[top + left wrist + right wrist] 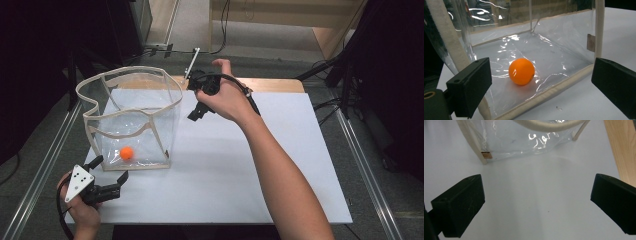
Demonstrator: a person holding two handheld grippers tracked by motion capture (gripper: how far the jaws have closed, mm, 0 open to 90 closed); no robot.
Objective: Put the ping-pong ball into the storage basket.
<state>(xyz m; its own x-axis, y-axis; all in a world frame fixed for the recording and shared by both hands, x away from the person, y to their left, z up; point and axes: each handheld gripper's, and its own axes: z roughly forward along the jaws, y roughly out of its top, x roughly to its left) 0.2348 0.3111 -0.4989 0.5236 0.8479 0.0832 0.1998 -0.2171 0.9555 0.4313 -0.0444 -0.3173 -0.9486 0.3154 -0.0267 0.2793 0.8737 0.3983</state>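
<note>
A clear plastic bag (131, 116) with beige trim stands open-topped on the left of the white table sheet (240, 165). An orange ball (127, 153) lies on its floor near the front wall. In the left gripper view the ball (521, 71) sits behind the bag's clear wall (564, 37). My left gripper (109, 170) rests at the bag's near left corner, open, jaws pointing at the ball with nothing between them (541, 78). My right gripper (196, 97) hovers just right of the bag's far corner, open and empty (537, 192), over bare sheet, with the bag's corner (524, 142) ahead of it.
A wooden table edge (280, 85) shows behind the white sheet, and again at the right of the right gripper view (621, 147). Metal rails (45, 165) run along both sides. Cables and a white rod (192, 61) lie on the floor beyond.
</note>
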